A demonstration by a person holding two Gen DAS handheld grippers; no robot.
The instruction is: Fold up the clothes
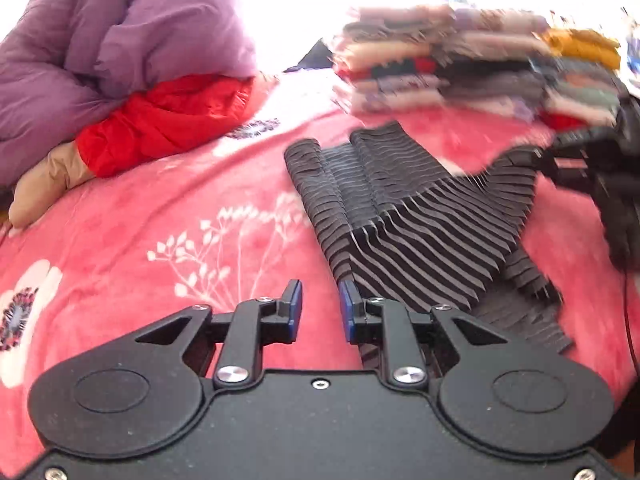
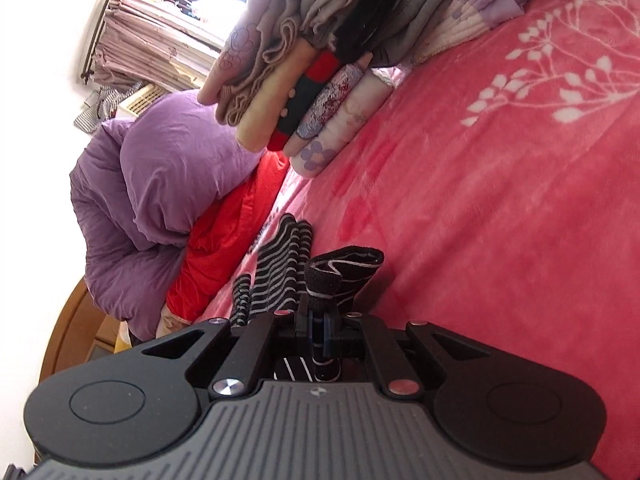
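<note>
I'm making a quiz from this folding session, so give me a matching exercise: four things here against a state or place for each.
Things:
1. left gripper
2. right gripper
3. striped garment
4. purple duvet

States:
a. bunched over a red quilt
b. shut on striped cloth
c. jaws apart, nothing between them
d. lying on the pink blanket

Pairs: 1-c, 2-b, 3-d, 4-a

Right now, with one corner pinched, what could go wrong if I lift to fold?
1. The left tongs hold nothing, so the striped garment would likely hang lopsided from the right tongs.
2. The folded stack sits close behind; a swing may topple it.
</note>
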